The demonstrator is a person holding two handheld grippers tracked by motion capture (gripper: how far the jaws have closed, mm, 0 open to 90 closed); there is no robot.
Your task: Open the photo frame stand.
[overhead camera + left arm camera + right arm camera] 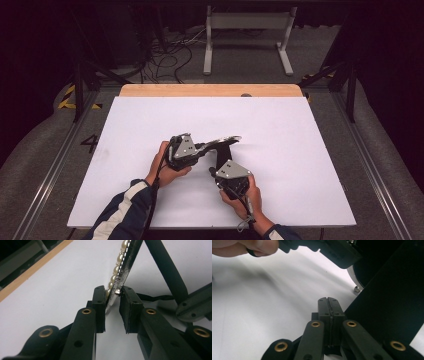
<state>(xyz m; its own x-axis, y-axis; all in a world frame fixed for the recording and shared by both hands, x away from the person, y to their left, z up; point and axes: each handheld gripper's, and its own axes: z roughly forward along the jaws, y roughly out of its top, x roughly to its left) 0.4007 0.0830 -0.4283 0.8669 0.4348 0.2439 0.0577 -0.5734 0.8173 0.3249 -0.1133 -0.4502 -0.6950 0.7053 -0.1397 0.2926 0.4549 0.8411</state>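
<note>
Left hand-held gripper: jaws closed on the lower edge of a pearl-rimmed picture frame, one pad on the pearl side and one on the dark back, seen at centre of the left gripper view; in the high view this hand-held gripper sits just left of centre, pointing right, held by the left hand. Right hand-held gripper: jaws fully closed, pads pressed together with only a thin dark strip showing between them; whether it is gripped cannot be told. In the high view it lies lower centre, held by the right hand. Picture frame, high view: raised off the surface at centre, tilted, its black prop leg reaching down toward the right hand-held gripper. Same leg, right gripper view: broad black panel at right, just beside the shut jaws. Table: white sheet over a wooden top, wood strip showing along the far edge. Sleeves: dark blue with white stripe, lower left.
</note>
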